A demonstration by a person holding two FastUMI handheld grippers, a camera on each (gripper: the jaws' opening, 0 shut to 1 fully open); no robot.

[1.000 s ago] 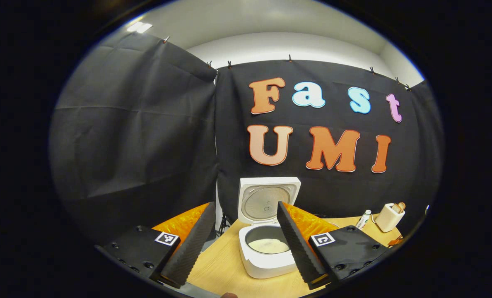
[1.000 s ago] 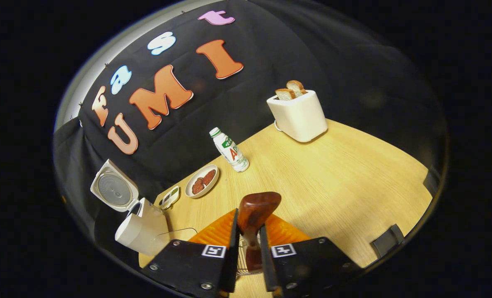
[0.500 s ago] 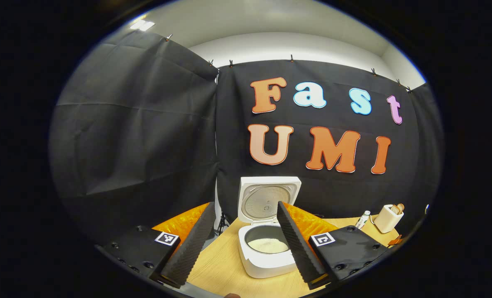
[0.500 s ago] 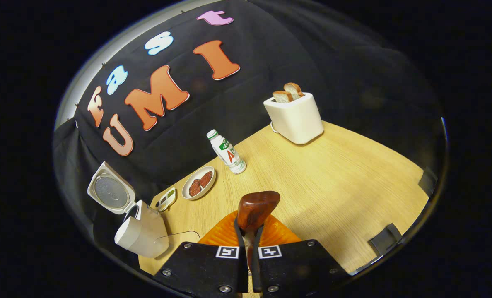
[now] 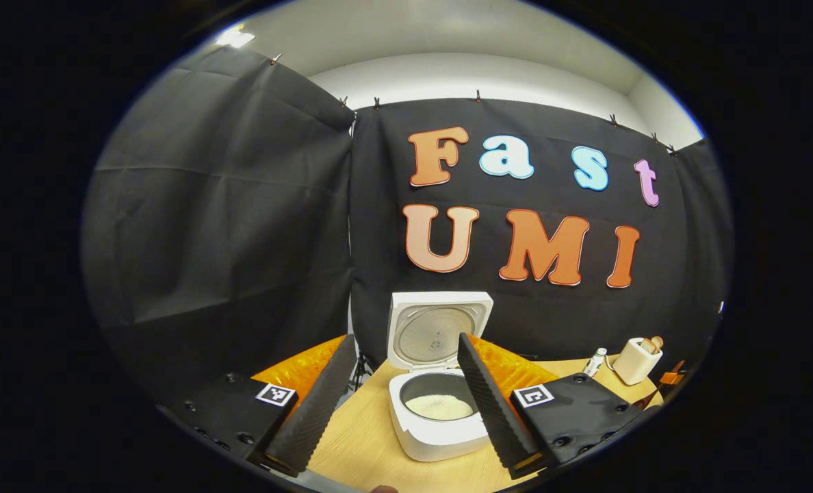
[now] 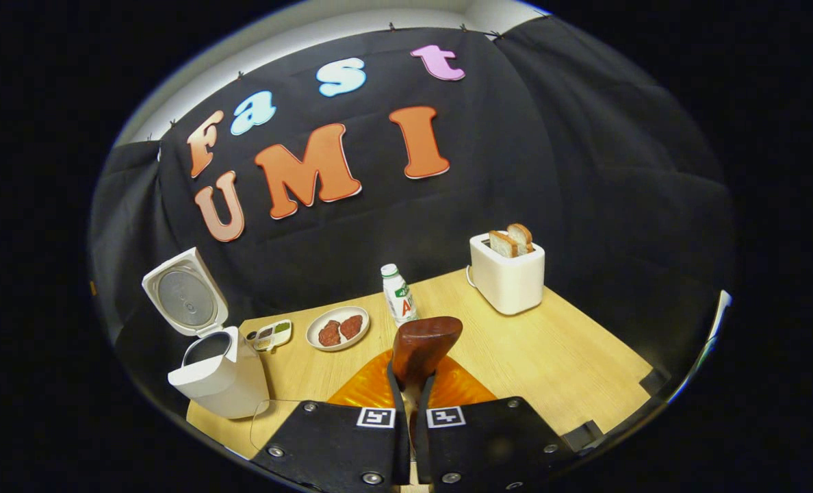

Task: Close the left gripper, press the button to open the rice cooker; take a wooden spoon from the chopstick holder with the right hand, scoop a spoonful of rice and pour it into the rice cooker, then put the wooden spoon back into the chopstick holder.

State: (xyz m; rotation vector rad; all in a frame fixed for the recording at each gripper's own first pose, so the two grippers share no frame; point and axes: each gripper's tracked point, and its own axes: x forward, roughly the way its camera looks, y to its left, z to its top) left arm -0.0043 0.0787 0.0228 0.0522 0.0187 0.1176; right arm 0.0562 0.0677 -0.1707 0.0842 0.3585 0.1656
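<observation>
In the left gripper view the white rice cooker stands open, its lid upright and white rice in the pot. My left gripper hangs open in front of it, fingers wide apart and holding nothing. In the right gripper view my right gripper is shut on the handle of the brown wooden spoon, whose bowl sticks up past the fingertips. The rice cooker sits at the table's left end, well left of the spoon. The chopstick holder is hidden under the gripper.
On the wooden table stand a plate with dark patties, a small sauce dish, a white bottle and a toaster with bread slices. A clear container's rim shows beside the cooker.
My right gripper closed on the spoon handle, then rose and levelled out with the spoon, so the table now looks farther away. The left gripper barely shifted and stayed open.
</observation>
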